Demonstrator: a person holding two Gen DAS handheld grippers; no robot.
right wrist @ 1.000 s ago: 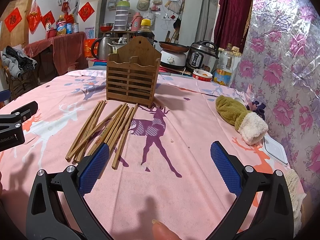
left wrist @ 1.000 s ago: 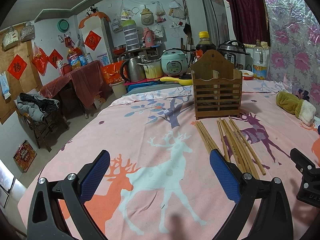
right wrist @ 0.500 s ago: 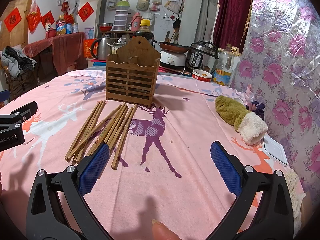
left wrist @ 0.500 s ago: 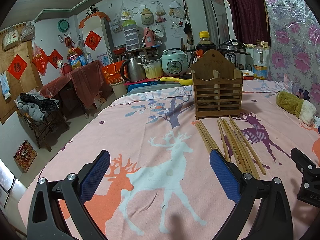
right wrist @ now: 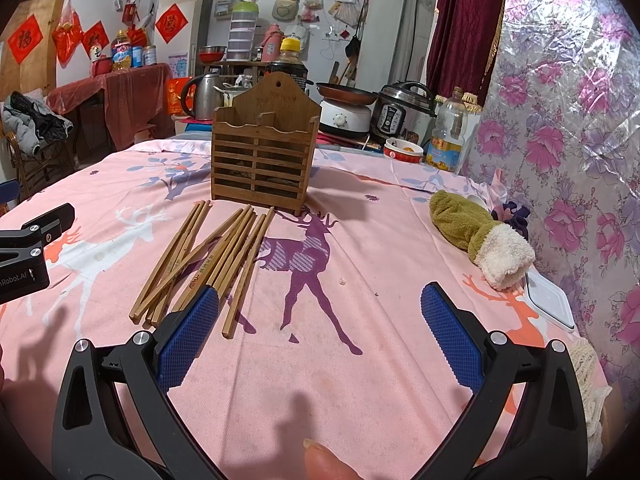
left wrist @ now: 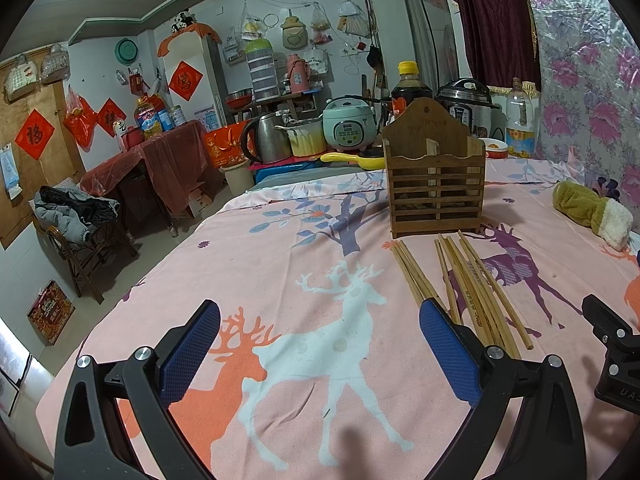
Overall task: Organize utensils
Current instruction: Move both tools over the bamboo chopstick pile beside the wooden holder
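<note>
Both grippers spread wide and empty; chopsticks loose on the cloth in front of the wooden holder.

The wooden holder [right wrist: 266, 160] stands upright on the pink deer-print tablecloth [right wrist: 360, 300]; it serves as the reference for all positions. The chopsticks [right wrist: 212, 256] lie flat in a loose fan on the near side of the holder, far ends just short of its base. The right gripper [right wrist: 320, 320] hovers nearer the camera than the holder, jaws wide apart, nothing between them; its left pad overlaps the near chopstick ends in view. The left gripper [left wrist: 320, 336] sits to the holder's left and nearer, jaws also wide, empty. A green plush mitten [right wrist: 476, 236] lies right of the holder.
</note>
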